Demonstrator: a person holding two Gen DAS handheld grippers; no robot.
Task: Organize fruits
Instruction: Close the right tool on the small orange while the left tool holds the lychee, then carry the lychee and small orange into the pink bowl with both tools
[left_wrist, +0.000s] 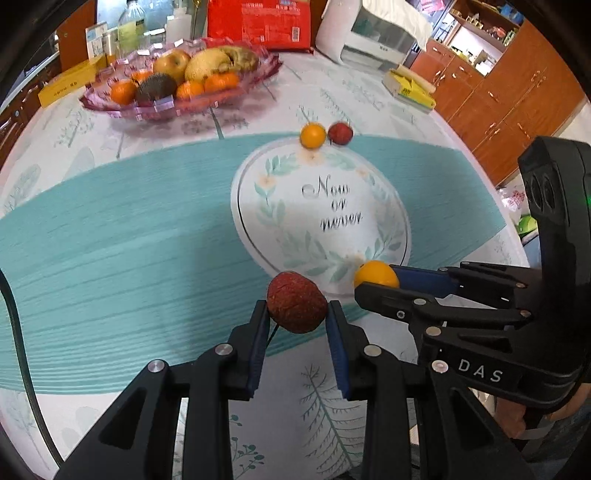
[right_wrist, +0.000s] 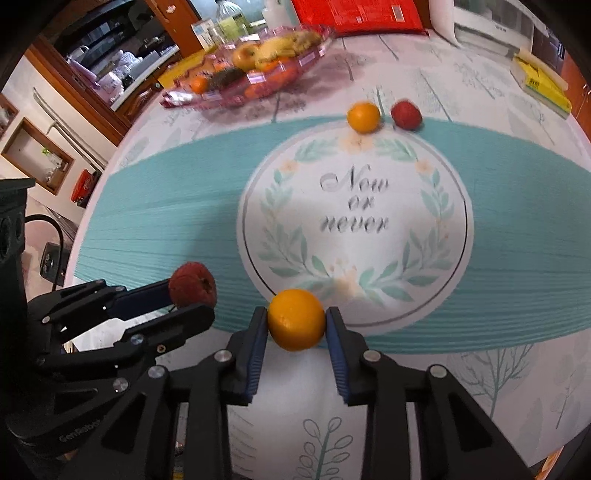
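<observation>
**Left wrist view: a fruit clamped in each gripper**

Left wrist view, from left to right: the pink fruit bowl (left_wrist: 177, 92) stands far back on the table (left_wrist: 110, 240). The left gripper (left_wrist: 298, 314) is closed on a dark red fruit (left_wrist: 297, 307). Just beside it, the right gripper (right_wrist: 296, 321) pinches an orange (right_wrist: 296, 319), its pads pressing both sides. A second orange (left_wrist: 312, 135) and a red fruit (left_wrist: 340, 133) sit side by side beyond the printed circle.

Teal-banded white tablecloth (right_wrist: 155, 206) printed with a leafy wreath; at twelve o'clock, round orange fruit (right_wrist: 364, 117) beside round red fruit (right_wrist: 406, 115); faceted pink glass bowl (left_wrist: 155, 107).
</observation>
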